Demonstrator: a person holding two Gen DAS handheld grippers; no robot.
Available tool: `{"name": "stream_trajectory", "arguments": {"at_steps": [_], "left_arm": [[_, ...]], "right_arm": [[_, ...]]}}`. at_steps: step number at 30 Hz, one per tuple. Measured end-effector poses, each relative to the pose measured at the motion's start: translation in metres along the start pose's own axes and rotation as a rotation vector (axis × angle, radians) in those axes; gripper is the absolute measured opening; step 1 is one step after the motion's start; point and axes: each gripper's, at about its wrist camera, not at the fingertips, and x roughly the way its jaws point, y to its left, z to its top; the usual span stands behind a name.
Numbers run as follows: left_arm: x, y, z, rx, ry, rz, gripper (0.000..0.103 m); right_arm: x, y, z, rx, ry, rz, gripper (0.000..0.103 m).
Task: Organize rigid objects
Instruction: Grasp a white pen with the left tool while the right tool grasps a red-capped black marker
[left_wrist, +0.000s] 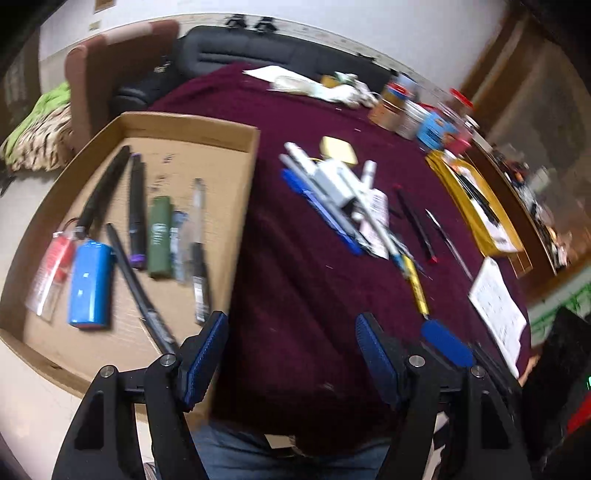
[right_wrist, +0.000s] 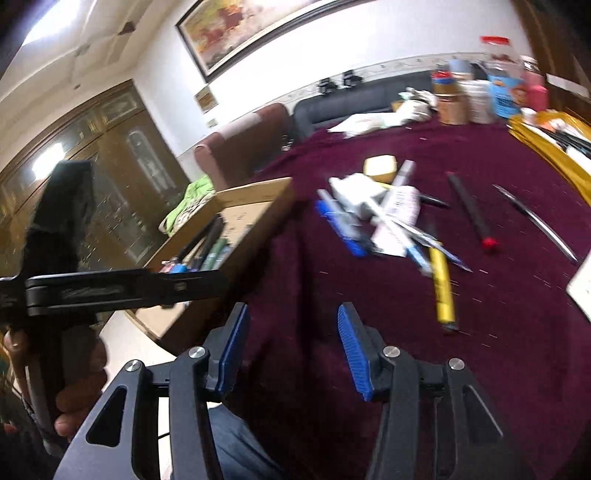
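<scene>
A maroon-covered counter (left_wrist: 295, 277) carries a cardboard tray (left_wrist: 207, 129) at its left edge — pens, a blue cylinder (left_wrist: 89, 284) and a green case (left_wrist: 159, 236) lie inside. A jumbled pile of pens (right_wrist: 384, 218) sits mid-counter. Left gripper (left_wrist: 291, 354) and right gripper (right_wrist: 291, 350) hover with fingers spread wide — both empty.

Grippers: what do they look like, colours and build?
Both alike: the left gripper and right gripper have black linkage arms with cut-out slots, silver pivot pins and ribbed blue pads on the jaws. No cables or sleeves visible.
</scene>
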Motion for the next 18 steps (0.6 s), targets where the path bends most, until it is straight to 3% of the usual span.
{"name": "stream_trajectory", "arguments": {"at_steps": [9,18], "left_arm": [[0.003,-0.01,-0.009,0.001,0.015,0.003,0.075],[0.03,-0.007,-0.008,-0.022,0.059,-0.031,0.075]], "right_arm": [[-0.003,-0.025,0.003,0.046,0.004,-0.03,0.049],[-0.006,-0.067,0.025,0.105,-0.002,-0.115,0.049]]}}
